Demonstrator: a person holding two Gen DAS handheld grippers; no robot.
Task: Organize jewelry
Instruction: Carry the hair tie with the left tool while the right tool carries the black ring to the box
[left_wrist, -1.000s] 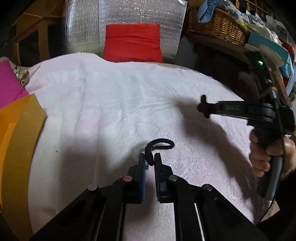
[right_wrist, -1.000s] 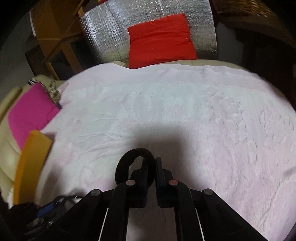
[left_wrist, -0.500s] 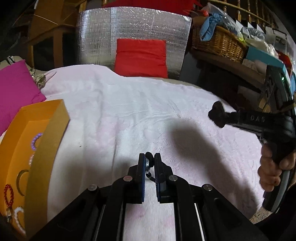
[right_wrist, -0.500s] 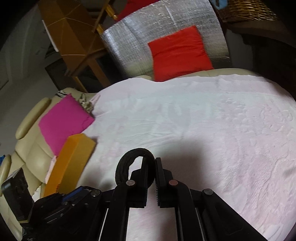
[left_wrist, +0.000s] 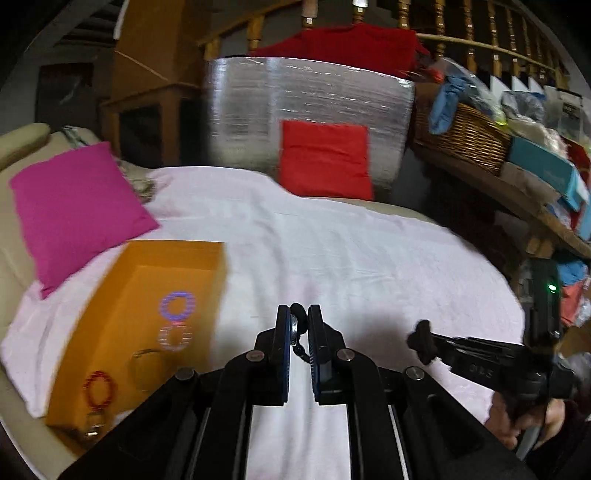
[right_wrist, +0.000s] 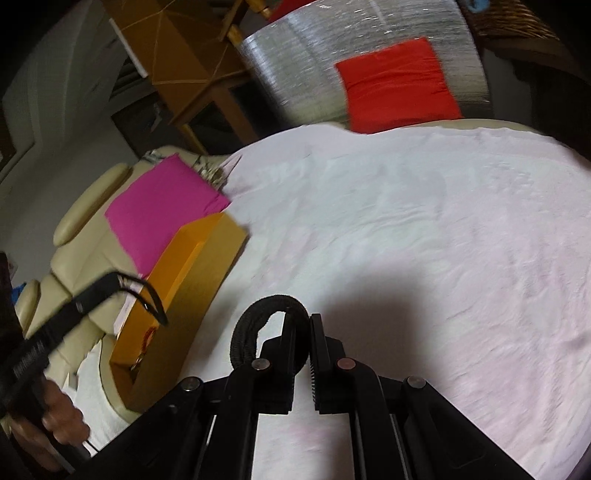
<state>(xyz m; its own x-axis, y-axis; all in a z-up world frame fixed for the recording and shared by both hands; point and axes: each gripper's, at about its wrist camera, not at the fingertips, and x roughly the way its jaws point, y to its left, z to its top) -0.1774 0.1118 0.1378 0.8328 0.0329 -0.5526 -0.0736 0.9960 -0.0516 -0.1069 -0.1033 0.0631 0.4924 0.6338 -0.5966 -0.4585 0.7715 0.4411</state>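
Observation:
My left gripper (left_wrist: 299, 325) is shut on a thin black cord bracelet (left_wrist: 298, 320) and holds it above the pink cloth, just right of an open orange box (left_wrist: 207, 302). The box holds a purple bead bracelet (left_wrist: 177, 305), a pale one, a red one (left_wrist: 99, 387) and other pieces. My right gripper (right_wrist: 303, 332) is shut on a thick black fabric band (right_wrist: 255, 321), lifted above the cloth, with the orange box (right_wrist: 199, 266) to its left. The left gripper also shows in the right wrist view (right_wrist: 147, 299), over the box.
A pink cloth (left_wrist: 351, 251) covers the bed. A magenta cushion (left_wrist: 74, 206) lies behind the box. A red cushion (left_wrist: 325, 162) leans on a silver foil panel (left_wrist: 306, 99) at the back. A shelf with a wicker basket (left_wrist: 469, 136) runs along the right.
Both grippers have risen and swung left toward the orange box, each keeping its black piece. The box's inside has come into the left wrist view.

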